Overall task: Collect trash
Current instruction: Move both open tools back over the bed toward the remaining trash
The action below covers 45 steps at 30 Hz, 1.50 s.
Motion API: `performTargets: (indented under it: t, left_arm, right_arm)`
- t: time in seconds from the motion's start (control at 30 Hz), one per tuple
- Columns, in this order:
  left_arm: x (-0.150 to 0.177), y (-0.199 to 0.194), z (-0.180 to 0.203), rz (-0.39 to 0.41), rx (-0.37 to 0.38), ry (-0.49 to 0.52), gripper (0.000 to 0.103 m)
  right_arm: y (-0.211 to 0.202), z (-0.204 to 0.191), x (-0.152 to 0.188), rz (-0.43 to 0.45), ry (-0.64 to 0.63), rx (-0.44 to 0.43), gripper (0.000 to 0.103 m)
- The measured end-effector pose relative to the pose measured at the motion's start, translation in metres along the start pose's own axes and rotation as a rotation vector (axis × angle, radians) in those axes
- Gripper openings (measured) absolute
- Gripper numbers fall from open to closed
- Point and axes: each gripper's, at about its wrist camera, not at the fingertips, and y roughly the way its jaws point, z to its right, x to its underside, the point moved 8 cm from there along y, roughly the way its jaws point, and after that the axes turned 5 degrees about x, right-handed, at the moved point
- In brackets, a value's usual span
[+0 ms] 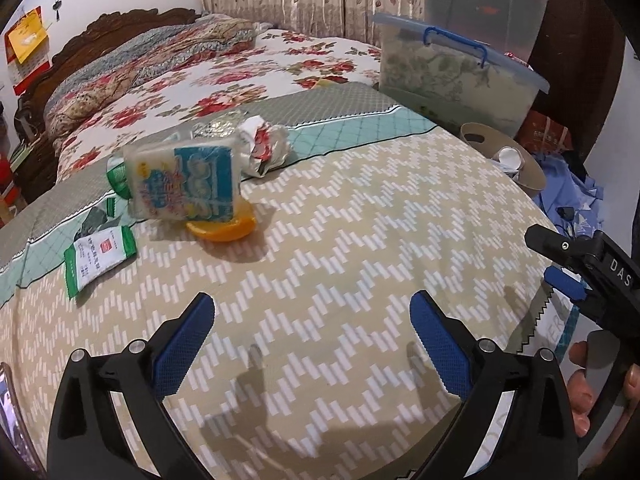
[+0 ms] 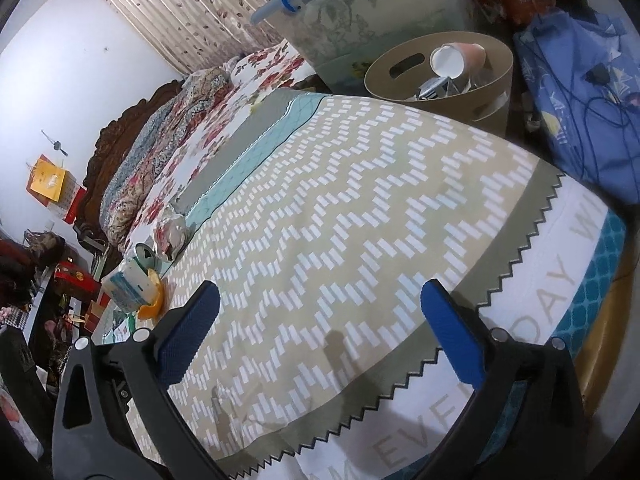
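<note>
Trash lies on the patterned bedspread (image 1: 340, 240): a blue-and-white tissue pack (image 1: 184, 180) leaning on an orange peel (image 1: 224, 229), a crumpled red-and-white wrapper (image 1: 264, 144), a green can (image 1: 117, 172) behind the pack, and a green-edged sachet (image 1: 98, 256). My left gripper (image 1: 312, 344) is open and empty, short of the pile. My right gripper (image 2: 320, 332) is open and empty over the bedspread (image 2: 360, 220); it also shows at the right edge of the left wrist view (image 1: 576, 268). A tan bin (image 2: 440, 76) holding a cup and scraps stands past the bed's far edge.
A lidded plastic storage box (image 1: 452, 80) with blue clips stands behind the bin (image 1: 504, 156). Blue cloth with cables (image 2: 580, 92) lies to the right. A floral quilt and carved headboard (image 1: 100, 40) are at the far left, curtains behind.
</note>
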Motion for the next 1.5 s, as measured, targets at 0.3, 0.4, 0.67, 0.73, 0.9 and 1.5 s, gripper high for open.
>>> performTargets:
  t: [0.3,0.4,0.67,0.73,0.9,1.5]
  left_arm:
    - [0.002,-0.007,-0.008,0.018,-0.018,-0.016,0.094]
    - [0.002,-0.01,-0.011,0.025,-0.028,-0.016,0.094]
    - [0.004,-0.016,-0.016,0.049,-0.042,-0.006,0.094]
    - [0.004,-0.017,-0.018,0.05,-0.045,-0.004,0.094]
    - [0.005,-0.017,-0.023,0.036,-0.043,-0.02,0.094]
    - [0.018,-0.012,-0.035,-0.014,-0.032,-0.072,0.094]
  right_arm:
    - [-0.002,-0.006,0.002,0.006,-0.019,0.016,0.099]
    - [-0.004,-0.01,0.003,0.018,-0.032,0.017,0.099]
    - [-0.009,-0.017,0.004,0.045,-0.06,0.023,0.099]
    - [-0.011,-0.018,0.005,0.053,-0.066,0.022,0.099]
    - [-0.013,-0.019,0.006,0.061,-0.068,0.018,0.099]
    - [0.003,-0.02,0.021,-0.047,-0.047,-0.017,0.099]
